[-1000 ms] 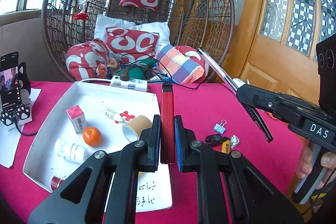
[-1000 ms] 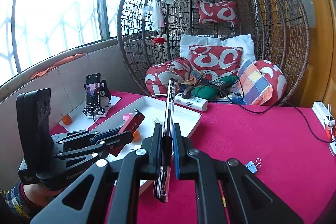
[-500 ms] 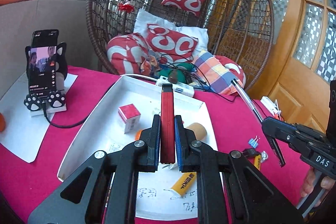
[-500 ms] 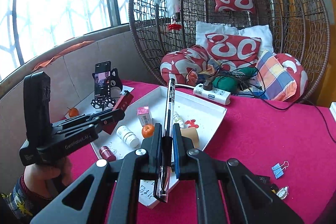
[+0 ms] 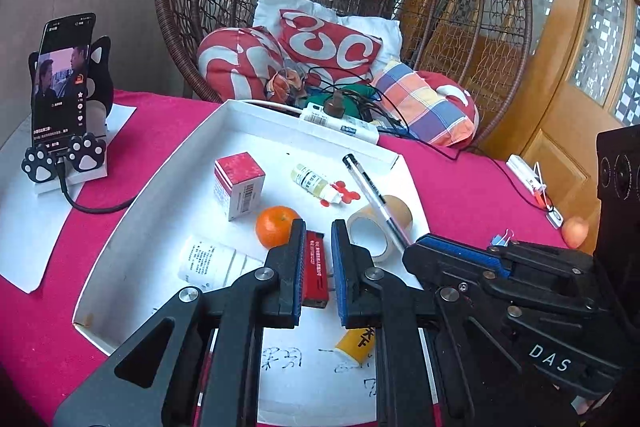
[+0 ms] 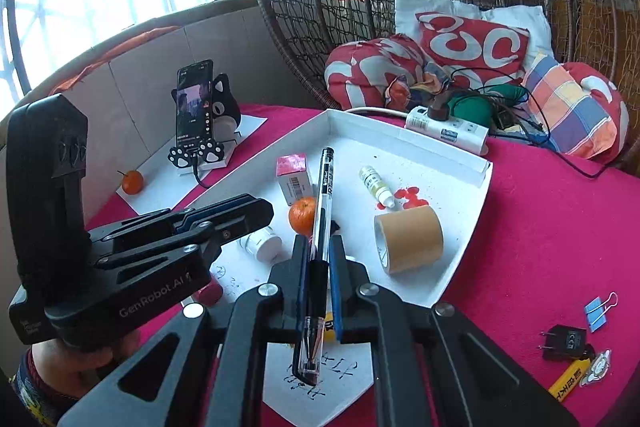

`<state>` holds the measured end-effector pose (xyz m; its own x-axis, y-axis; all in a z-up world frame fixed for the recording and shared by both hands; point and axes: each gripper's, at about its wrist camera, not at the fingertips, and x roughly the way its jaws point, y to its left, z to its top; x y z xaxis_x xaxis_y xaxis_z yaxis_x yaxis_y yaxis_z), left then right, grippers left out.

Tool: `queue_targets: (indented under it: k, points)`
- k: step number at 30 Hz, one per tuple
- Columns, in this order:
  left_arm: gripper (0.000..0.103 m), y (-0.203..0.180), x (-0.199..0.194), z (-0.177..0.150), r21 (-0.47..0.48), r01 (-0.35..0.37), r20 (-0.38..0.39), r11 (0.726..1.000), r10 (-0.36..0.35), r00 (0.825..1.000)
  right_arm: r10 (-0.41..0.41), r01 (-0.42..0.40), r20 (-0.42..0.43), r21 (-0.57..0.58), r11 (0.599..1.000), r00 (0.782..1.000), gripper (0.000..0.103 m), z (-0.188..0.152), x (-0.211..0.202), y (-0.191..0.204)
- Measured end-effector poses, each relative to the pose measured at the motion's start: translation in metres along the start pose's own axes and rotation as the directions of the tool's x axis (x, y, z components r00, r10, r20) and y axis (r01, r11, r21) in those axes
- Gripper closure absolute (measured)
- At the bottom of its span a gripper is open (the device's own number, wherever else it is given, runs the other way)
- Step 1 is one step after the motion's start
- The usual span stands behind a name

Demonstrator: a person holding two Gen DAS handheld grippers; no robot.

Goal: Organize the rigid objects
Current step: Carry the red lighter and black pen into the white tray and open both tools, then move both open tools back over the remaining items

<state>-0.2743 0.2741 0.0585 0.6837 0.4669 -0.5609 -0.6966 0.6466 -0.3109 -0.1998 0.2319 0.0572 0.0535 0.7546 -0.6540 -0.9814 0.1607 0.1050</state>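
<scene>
Left gripper is clamped on a flat red rectangular bar w/ small white print; the bar's near end sits between the blue pads, its far end pointing to 12 o'clock, just beside a small orange tangerine at its 10 o'clock. It hangs over the shallow white cardboard tray.

Right gripper is closed on a clear-barrel black-ink pen w/ black cap. Pen runs toward 12 o'clock over the same tray, tip end low between the jaws, cap end above a pink-and-white small carton. In left wrist view the pen slants toward 11 o'clock across a brown packing-tape roll.

Also in tray: small white dropper bottle, red scraps, white pill bottle.

Vs 1 s ago: both grippers have come in lower over the tray; tray contents look bigger and nearer. Bar's far end was over the pink cloth beyond the tray rim, now it's above the tray floor. Pen was well clear of the tape roll, now crosses it. Grips unchanged.
</scene>
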Motion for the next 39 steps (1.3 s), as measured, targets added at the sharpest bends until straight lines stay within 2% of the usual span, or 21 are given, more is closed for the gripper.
queue_targets:
  k: [2,3,4,5,6,7,8,9,14,17,22,26,32,39]
  points:
    - [0.081,0.006,0.001,0.0,-0.019,-0.006,-0.005,1.0,0.006,1.0,0.0,0.0,-0.004,0.004,1.0,1.0,0.094,-0.001,0.005,0.001]
    - [0.061,0.009,0.0,0.0,-0.031,-0.012,-0.004,0.999,0.012,1.0,0.002,-0.002,-0.004,0.005,1.0,1.0,0.094,-0.001,0.007,0.002]
    - [0.031,0.011,-0.001,0.0,-0.045,-0.023,0.0,0.999,0.023,1.0,-0.004,0.004,-0.002,0.006,1.0,1.0,0.094,-0.003,0.008,0.003]
    - [0.018,0.013,-0.003,0.001,-0.054,-0.032,0.01,0.998,0.033,0.999,-0.013,0.013,0.0,0.003,1.0,1.0,0.092,-0.004,0.008,0.003]
    - [0.006,0.015,-0.006,0.001,-0.061,-0.04,0.025,0.997,0.041,0.999,-0.024,0.024,0.005,-0.002,1.0,1.0,0.08,-0.005,0.008,0.004]
    - [0.001,0.015,-0.009,0.002,-0.065,-0.047,0.038,0.997,0.05,0.998,-0.038,0.038,0.009,-0.001,0.999,0.999,0.056,-0.007,0.007,0.003]
    - [0.001,0.015,-0.012,0.002,-0.067,-0.056,0.05,0.996,0.059,0.997,-0.051,0.051,0.015,0.006,0.999,0.999,0.041,-0.008,0.006,0.002]
    - [0.001,0.015,-0.015,0.003,-0.068,-0.068,0.058,0.995,0.072,0.996,-0.061,0.06,0.025,0.016,0.998,0.998,0.018,-0.01,0.003,0.001]
    - [0.001,0.007,-0.022,0.005,-0.049,-0.087,0.081,0.995,0.091,0.993,-0.115,0.115,0.085,0.011,0.993,0.99,0.013,-0.015,-0.018,0.002]
    - [0.0,-0.001,-0.024,0.004,-0.032,-0.085,0.081,0.996,0.088,0.993,-0.151,0.154,0.128,-0.009,0.988,0.98,0.0,-0.017,-0.034,0.005]
    - [0.0,-0.013,-0.026,0.005,-0.008,-0.075,0.078,0.997,0.075,0.994,-0.223,0.231,0.177,-0.031,0.972,0.959,0.0,-0.021,-0.051,0.007]
    - [0.0,-0.022,-0.028,0.005,0.012,-0.067,0.081,0.998,0.066,0.995,-0.206,0.213,0.171,-0.022,0.977,0.963,0.0,-0.024,-0.058,0.003]
    - [0.0,-0.035,-0.028,0.005,0.034,-0.055,0.079,0.998,0.052,0.996,-0.176,0.174,0.209,0.027,0.984,0.962,0.0,-0.029,-0.073,-0.012]
    - [0.0,-0.053,-0.026,0.002,0.08,-0.045,0.071,0.996,0.039,0.997,-0.225,0.2,0.238,0.124,0.972,0.945,0.0,-0.04,-0.094,-0.045]
